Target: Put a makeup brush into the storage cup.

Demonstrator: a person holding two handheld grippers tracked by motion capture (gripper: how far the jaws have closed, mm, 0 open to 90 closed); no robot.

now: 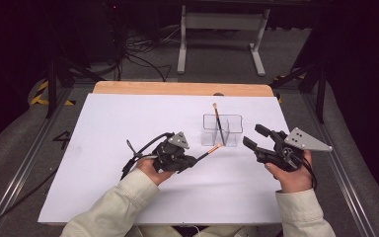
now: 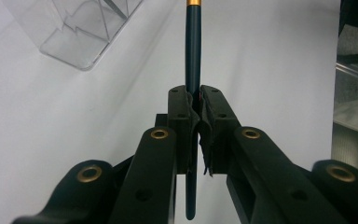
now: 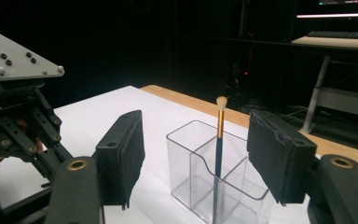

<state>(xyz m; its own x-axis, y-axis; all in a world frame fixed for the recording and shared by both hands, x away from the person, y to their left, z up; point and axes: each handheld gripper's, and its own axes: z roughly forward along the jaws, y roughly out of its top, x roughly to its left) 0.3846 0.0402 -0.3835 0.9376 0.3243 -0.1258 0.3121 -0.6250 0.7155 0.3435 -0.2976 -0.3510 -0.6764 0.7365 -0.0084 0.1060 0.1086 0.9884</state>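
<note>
A dark room, cables on the floor, and a white table (image 1: 103, 163) under the lamp. From above, one brush (image 1: 218, 121) already stands in the clear organizer (image 1: 222, 131); the left gripper (image 1: 193, 160) carries a second brush (image 1: 210, 151) just short of it, while the right gripper (image 1: 254, 138) waits beside the box. The left gripper view shows jaws clamped on the dark handle (image 2: 193, 51). The right gripper view shows jaws apart, nothing between them. I'd judge one brush placed, one left to drop in.
</note>
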